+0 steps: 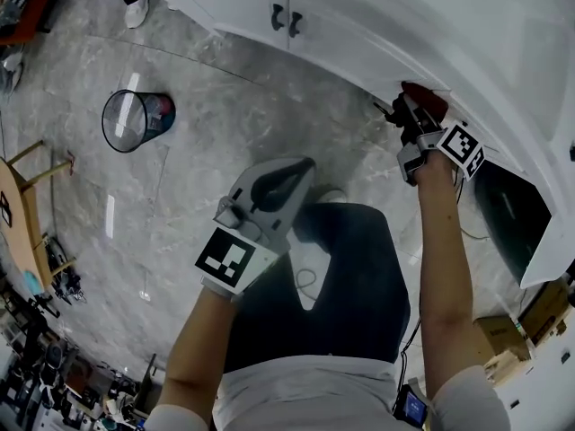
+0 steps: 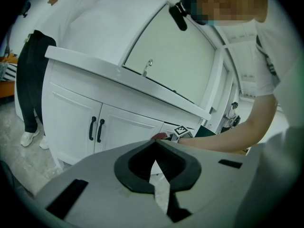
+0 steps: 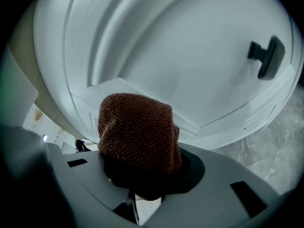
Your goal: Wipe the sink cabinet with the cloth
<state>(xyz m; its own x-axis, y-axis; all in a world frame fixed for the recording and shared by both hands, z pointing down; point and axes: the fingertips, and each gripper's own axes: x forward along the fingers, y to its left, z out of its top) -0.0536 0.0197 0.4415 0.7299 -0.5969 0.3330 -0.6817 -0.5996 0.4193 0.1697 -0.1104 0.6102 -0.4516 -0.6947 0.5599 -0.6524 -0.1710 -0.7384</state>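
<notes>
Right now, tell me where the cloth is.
The brown cloth is clamped in the right gripper at the right of the head view, held up at the white sink cabinet front, to the right of its pair of black door handles.

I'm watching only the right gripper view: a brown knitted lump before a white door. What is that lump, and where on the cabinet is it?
Observer: It's the cloth, clamped in the right gripper. The head view shows it at the sink cabinet front, right of the paired dark handles.
Operator: And the other tool?
Observer: The left gripper hangs above the floor, jaws shut with nothing between them.
Operator: Anything lying around down there?
Observer: A wire waste bin stands off to the left.
</notes>
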